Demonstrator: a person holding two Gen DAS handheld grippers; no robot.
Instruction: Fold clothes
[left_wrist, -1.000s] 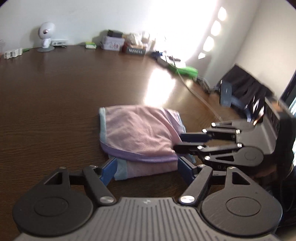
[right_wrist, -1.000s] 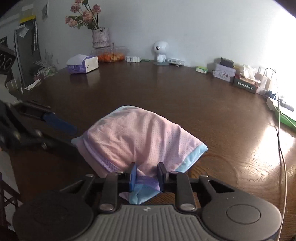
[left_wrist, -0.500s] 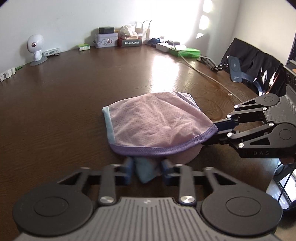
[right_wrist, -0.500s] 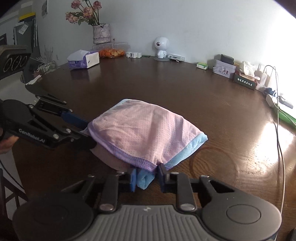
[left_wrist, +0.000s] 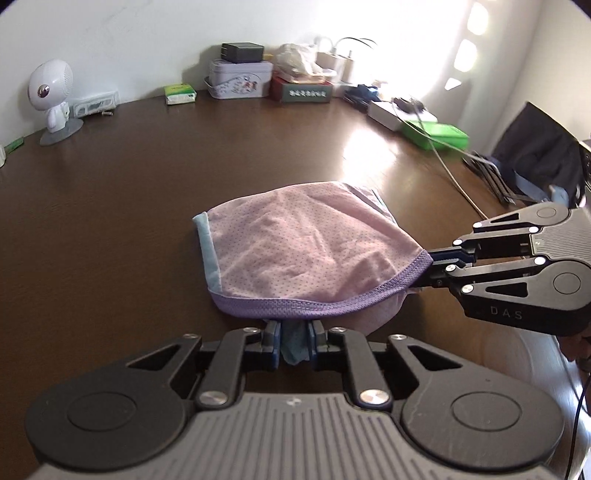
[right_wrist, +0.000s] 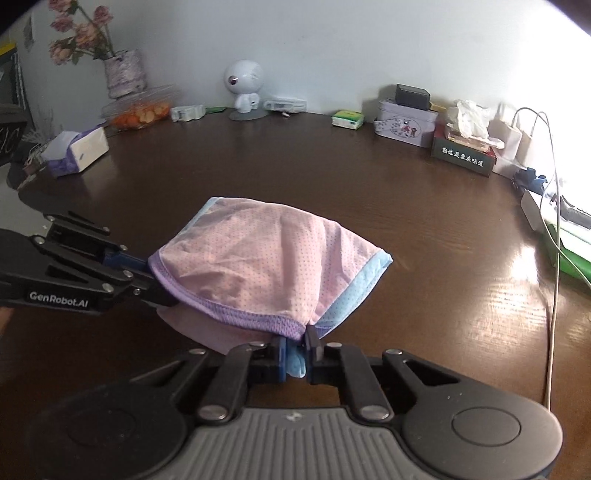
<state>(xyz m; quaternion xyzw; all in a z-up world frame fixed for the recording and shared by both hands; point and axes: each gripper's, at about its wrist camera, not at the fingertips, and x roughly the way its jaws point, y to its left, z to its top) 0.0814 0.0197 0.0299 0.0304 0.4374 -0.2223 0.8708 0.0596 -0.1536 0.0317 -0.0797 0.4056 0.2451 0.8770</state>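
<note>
A pink dotted garment (left_wrist: 303, 243) with a purple waistband and light blue trim lies on the dark wooden table (left_wrist: 110, 206), its near edge lifted. My left gripper (left_wrist: 293, 332) is shut on a bunched blue corner at the near edge. My right gripper (left_wrist: 428, 266) comes in from the right and pinches the purple band's end. In the right wrist view the garment (right_wrist: 266, 266) stretches between my right gripper (right_wrist: 295, 343), whose jaws are closing on blue trim and purple band, and my left gripper (right_wrist: 151, 280) at the left.
Along the far wall stand a white robot figurine (left_wrist: 51, 99), a tin box (left_wrist: 240, 79), a tissue box (right_wrist: 79, 151) and a flower vase (right_wrist: 123, 72). A white cable (right_wrist: 552, 229) and green box (left_wrist: 436, 134) lie at the right. A chair with dark cloth (left_wrist: 535, 158) stands beyond.
My left gripper went from open around the garment's near edge to shut on its blue corner. Both grippers moved, and the purple band now hangs stretched and raised between them.
</note>
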